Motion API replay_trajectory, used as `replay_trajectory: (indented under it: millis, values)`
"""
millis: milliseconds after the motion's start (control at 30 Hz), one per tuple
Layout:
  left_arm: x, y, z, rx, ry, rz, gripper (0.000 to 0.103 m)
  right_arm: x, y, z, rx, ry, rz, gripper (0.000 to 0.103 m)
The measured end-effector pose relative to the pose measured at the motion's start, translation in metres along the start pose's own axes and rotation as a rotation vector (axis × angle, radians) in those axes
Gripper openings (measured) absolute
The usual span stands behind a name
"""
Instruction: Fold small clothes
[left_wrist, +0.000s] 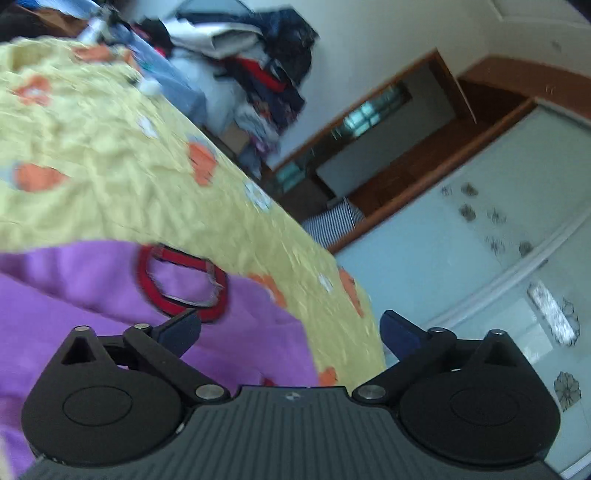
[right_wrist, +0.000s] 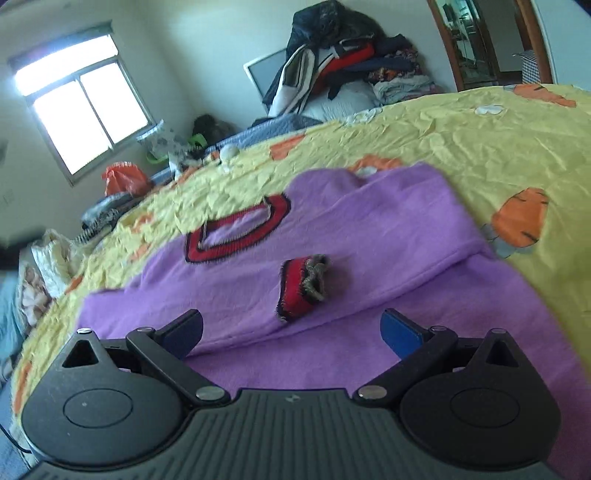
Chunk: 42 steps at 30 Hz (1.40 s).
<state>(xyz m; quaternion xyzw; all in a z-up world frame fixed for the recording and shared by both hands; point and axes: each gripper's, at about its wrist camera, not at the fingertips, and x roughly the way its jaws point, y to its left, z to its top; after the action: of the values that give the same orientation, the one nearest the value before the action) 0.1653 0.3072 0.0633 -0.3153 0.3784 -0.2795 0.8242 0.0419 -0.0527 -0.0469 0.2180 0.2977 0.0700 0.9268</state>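
- the purple sweater (right_wrist: 369, 229) lies spread on the bed (right_wrist: 480, 125), on its yellow carrot-print cover; it sits straight ahead of the right gripper (right_wrist: 291, 332), whose fingers (right_wrist: 400, 332) stand wide apart and hold nothing
- one sleeve is folded across the body; its red-and-black cuff (right_wrist: 301, 286) lies just beyond the gap between the right fingers, slightly to their right of centre; the sleeve runs from there away and to the right
- the red neckline (right_wrist: 240, 232) lies farther off, ahead and to the left of those fingers
- the left gripper (left_wrist: 291, 332) is tilted and that view is blurred; its fingers (left_wrist: 181, 328) are also wide and empty; the sweater (left_wrist: 110, 295) lies ahead and to their left, the neckline (left_wrist: 181, 284) just beyond the left finger, while bare cover shows between the fingers
- judging from this, the right gripper is the nearer to the cuff, the left the nearer to the neckline edge
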Motion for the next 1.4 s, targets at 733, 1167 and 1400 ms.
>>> replay_trajectory:
  millis: [733, 1167, 1400]
  values:
    - [-0.082, 0.153, -0.047, -0.055, -0.047, 0.472, 0.103, 0.073, -0.046, 0.032, 0.276, 0.211, 0.255, 0.021]
    - [-0.043, 0.117, -0.032, 0.037, 0.019, 0.536, 0.103, 0.037, -0.006, 0.119, 0.127, 0.074, 0.252, 0.005]
    - [-0.026, 0.097, -0.023, 0.098, 0.022, 0.6, 0.103, 0.022, -0.041, 0.152, 0.086, 0.004, 0.141, 0.005]
